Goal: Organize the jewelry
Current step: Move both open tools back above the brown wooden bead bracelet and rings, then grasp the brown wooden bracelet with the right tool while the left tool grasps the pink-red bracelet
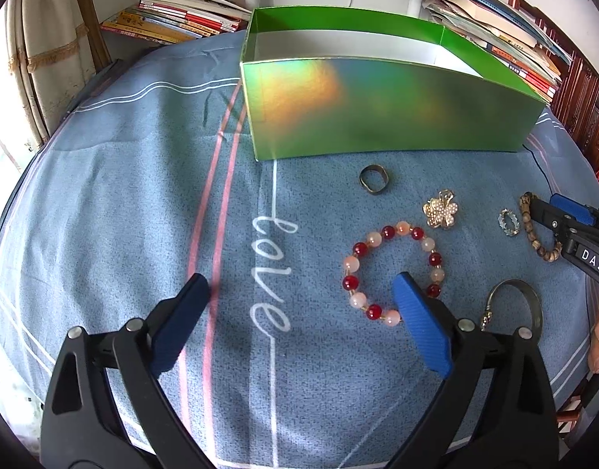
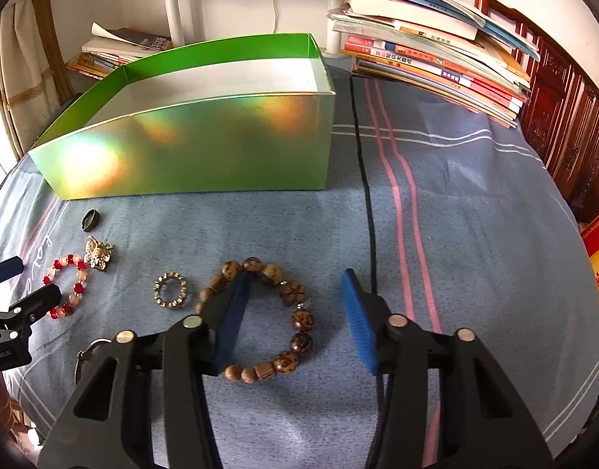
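Observation:
A shiny green open box (image 1: pixel 377 109) stands at the back of the blue cloth; it also shows in the right wrist view (image 2: pixel 205 148). In front lie a dark ring (image 1: pixel 373 179), a gold flower brooch (image 1: pixel 440 209), a red-and-pink bead bracelet (image 1: pixel 393 271), a small crystal ring (image 1: pixel 509 222), a brown wooden bead bracelet (image 2: pixel 272 320) and a metal bangle (image 1: pixel 518 305). My left gripper (image 1: pixel 301 287) is open; its right finger sits over the red-and-pink bracelet. My right gripper (image 2: pixel 295 277) is open, with its left finger inside the wooden bracelet's loop.
Stacks of books (image 2: pixel 436 58) lie behind the box at right, more books (image 1: pixel 174 15) at left. A black cable (image 2: pixel 367 195) runs across the cloth. A curtain (image 1: pixel 45 58) hangs at left, and carved wood furniture (image 2: pixel 565 129) stands at right.

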A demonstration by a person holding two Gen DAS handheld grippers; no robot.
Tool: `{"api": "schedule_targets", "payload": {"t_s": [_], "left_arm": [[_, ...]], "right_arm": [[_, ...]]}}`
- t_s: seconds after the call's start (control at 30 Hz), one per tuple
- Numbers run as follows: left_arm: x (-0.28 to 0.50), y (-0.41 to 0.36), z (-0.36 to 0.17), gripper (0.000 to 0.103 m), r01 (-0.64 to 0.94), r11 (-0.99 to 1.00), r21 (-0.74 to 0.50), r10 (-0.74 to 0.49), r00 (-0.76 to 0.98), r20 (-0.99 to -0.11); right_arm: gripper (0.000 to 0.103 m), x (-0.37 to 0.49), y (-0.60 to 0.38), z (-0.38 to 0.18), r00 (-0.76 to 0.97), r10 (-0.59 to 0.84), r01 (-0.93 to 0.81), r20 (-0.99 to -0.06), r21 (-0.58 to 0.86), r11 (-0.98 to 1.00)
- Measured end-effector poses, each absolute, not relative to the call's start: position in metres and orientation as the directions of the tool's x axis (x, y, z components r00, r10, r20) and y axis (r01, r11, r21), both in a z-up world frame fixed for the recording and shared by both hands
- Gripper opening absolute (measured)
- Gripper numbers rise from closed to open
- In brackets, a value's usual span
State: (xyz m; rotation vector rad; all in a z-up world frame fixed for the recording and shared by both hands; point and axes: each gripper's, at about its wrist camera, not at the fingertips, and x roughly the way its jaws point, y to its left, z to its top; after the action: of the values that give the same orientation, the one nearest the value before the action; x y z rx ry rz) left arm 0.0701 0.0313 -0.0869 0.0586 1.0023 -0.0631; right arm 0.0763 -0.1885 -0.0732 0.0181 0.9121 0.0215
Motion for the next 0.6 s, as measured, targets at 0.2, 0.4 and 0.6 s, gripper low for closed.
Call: {"api": "schedule_targets", "payload": {"t_s": [0.2, 0.4, 0.6], "left_arm": [[0.0695, 0.0313, -0.0865, 0.093, 0.08, 0.997, 0.017, -0.028, 0.538, -0.842], [0.0703, 0.0342, -0.0833, 0.077, 0.065, 0.998, 0.017, -0.022, 0.555, -0.832], [0.0718, 0.0361, -0.0801, 0.057, 0.064, 0.998, 0.017, -0.022, 0.566, -0.824]], "right_arm": [[0.021, 0.0823, -0.1838, -0.0719, 0.615, 0.04, -0.014, -0.788, 0.039, 0.999], [0.014, 0.0862, -0.1886, -0.0715, 0.613, 0.043, 0.005, -0.789, 0.059, 0.998], [0.014, 0.0837, -0.1915, -0.0717, 0.609, 0.035, 0.012, -0.793, 0.053, 0.999]]}}
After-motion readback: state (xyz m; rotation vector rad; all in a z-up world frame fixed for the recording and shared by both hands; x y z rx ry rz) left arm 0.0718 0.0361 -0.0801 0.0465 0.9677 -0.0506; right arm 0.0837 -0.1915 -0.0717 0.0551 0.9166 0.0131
